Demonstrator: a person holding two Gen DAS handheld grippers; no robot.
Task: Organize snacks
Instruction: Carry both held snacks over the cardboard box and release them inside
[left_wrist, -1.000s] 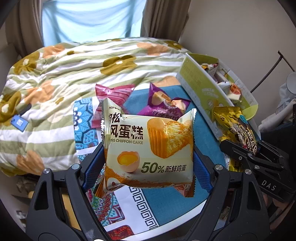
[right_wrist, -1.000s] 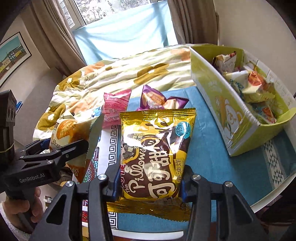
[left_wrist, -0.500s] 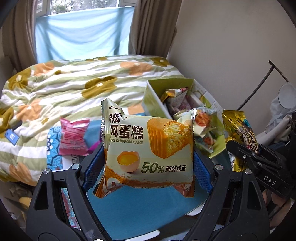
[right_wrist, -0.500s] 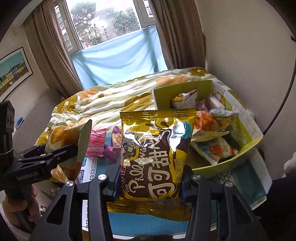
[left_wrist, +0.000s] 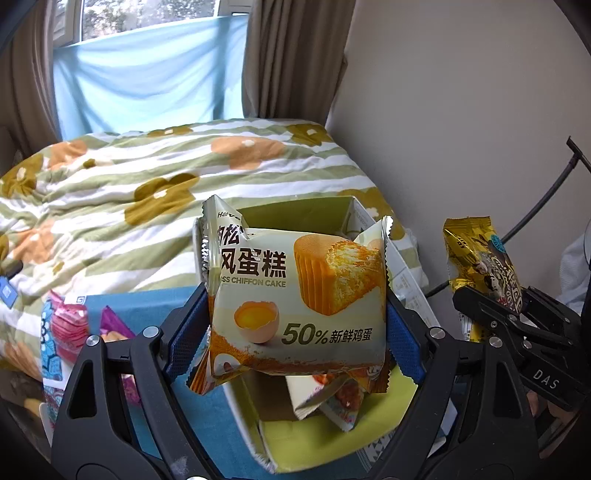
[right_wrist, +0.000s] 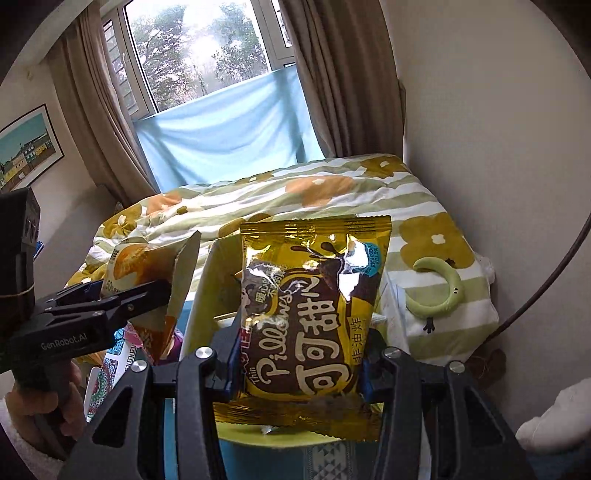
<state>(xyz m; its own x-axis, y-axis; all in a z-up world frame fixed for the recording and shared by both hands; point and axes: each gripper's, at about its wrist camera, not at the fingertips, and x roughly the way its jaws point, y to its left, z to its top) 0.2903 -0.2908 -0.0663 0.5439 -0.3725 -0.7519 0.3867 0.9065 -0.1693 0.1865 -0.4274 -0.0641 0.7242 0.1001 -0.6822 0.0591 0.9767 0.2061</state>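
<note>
The left gripper (left_wrist: 295, 325) is clamped on a cake packet (left_wrist: 299, 295), held over the green box (left_wrist: 295, 214). At its 3 o'clock, the right gripper (right_wrist: 299, 354) pinches a gold snack bag (right_wrist: 310, 317) above the same box. Two more packets (left_wrist: 88, 328) lie on the blue cloth (left_wrist: 147, 299) at 9 o'clock.

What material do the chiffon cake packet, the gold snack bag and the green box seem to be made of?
Chiffon cake packet: plastic film, mostly matte, with zigzag-cut sealed edges. Gold Pillows snack bag: glossy, probably metallised film; it shows bright mirror-like glare and creases. Green box: likely printed cardboard, judging by its thin flat walls with pale cut edges.
</note>
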